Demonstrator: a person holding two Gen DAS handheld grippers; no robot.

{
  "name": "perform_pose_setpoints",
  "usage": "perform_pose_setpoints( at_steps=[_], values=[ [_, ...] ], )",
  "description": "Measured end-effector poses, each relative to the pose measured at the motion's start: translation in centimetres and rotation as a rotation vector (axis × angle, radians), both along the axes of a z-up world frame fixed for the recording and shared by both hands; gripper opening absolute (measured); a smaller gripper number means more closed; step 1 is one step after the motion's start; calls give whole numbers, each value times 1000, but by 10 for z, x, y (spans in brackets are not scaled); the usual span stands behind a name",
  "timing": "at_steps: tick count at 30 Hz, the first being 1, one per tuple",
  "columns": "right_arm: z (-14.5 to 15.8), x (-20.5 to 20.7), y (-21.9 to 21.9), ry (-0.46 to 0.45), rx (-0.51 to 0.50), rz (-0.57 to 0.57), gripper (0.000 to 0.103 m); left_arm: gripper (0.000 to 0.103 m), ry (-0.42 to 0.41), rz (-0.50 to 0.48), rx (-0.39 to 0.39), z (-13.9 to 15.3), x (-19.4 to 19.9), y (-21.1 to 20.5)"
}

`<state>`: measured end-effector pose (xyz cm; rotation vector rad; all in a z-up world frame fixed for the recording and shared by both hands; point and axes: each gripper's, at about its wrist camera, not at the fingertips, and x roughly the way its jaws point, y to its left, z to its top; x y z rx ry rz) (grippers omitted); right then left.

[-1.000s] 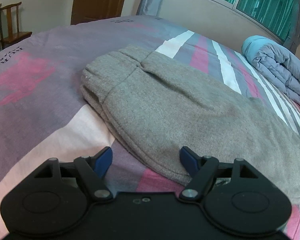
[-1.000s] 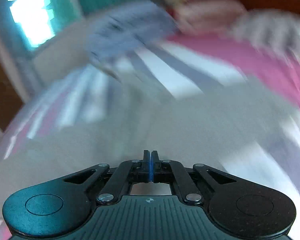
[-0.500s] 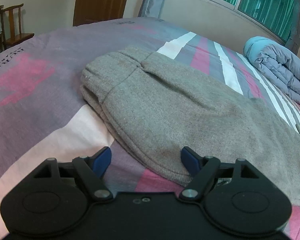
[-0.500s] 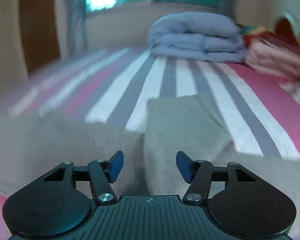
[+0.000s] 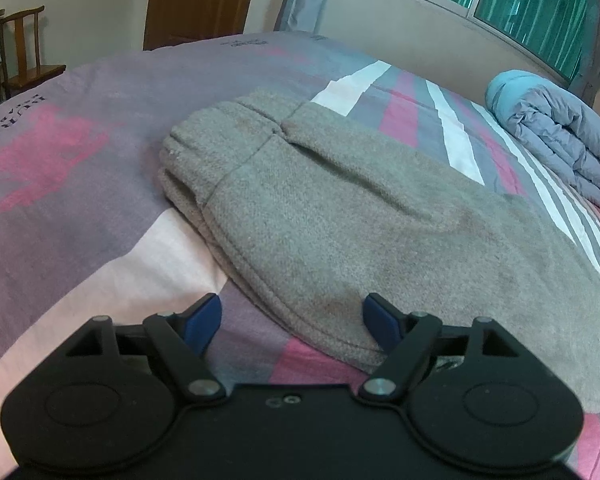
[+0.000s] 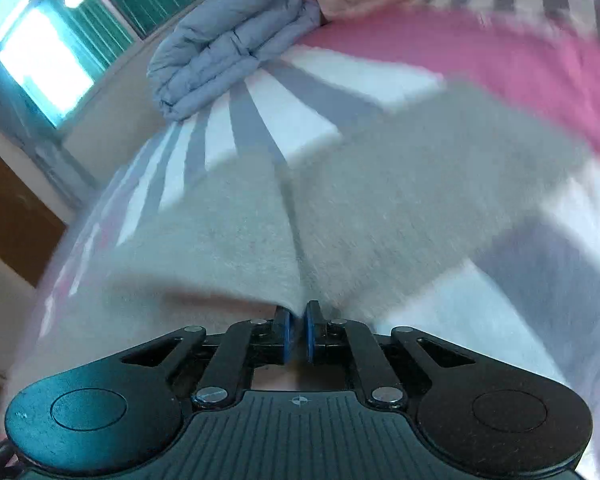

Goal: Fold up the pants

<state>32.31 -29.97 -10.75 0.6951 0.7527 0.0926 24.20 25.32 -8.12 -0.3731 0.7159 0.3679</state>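
Note:
Grey knitted pants (image 5: 340, 216) lie folded lengthwise on the bed, waistband at the far left. My left gripper (image 5: 292, 320) is open, its blue fingertips on either side of the pants' near edge, just above the sheet. In the right wrist view the pants (image 6: 380, 208) stretch away from my right gripper (image 6: 296, 334), which is shut on a lifted fold of the grey cloth. That view is blurred by motion.
The bed has a purple, pink and white striped sheet (image 5: 80, 184). A rolled blue-grey duvet (image 5: 556, 140) lies at the far right by the window and shows in the right wrist view (image 6: 228, 40). A wooden chair (image 5: 20, 52) stands beyond the bed at the left.
My right gripper was open half a second ago over the pants' end and has closed on the cloth and swung. The left gripper has barely moved.

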Motion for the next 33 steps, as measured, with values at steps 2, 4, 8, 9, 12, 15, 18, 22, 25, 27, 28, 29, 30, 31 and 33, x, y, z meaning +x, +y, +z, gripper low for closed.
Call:
perform_pose_setpoints(
  at_steps=[2,4,8,9,12,15,18,22,25,27,28,29,30,31,33],
  values=[
    [7,-5,1,-20,-37,29,16,73,2,0,-6,1,0,1],
    [25,-5,17,-68,-204,80,40,73,2,3,-5,1,0,1],
    [41,-13,73,-188,-601,267,70,73,-4,10,-4,0,-1,1],
    [40,-12,87,-206,-702,317,70,73,-4,10,-5,0,-1,1],
    [33,-11,125,-263,-898,469,52,73,-1,8,-11,0,-2,3],
    [13,3,156,-309,-1044,608,47,73,3,3,-19,1,-1,5],
    [-7,9,177,-338,-1101,747,46,73,0,1,-21,1,-2,6],
    [-23,-1,191,-372,-1147,796,44,73,-11,7,-13,-1,-3,4],
    [-32,-1,202,-383,-1191,820,23,73,-8,7,-15,0,-3,3],
    [-30,7,203,-357,-1162,802,4,73,-3,1,-22,1,-2,5],
    [-22,12,196,-356,-1093,744,4,73,-1,-5,-26,1,-2,6],
    [-7,15,183,-369,-1004,641,4,73,1,-8,-28,2,-2,7],
    [15,11,166,-379,-905,534,4,73,1,-13,-30,2,-2,8],
    [34,9,147,-394,-803,432,4,73,0,-15,-30,2,-1,9],
    [64,3,89,-408,-566,186,4,73,-4,-14,-27,1,-1,8]
  ],
)
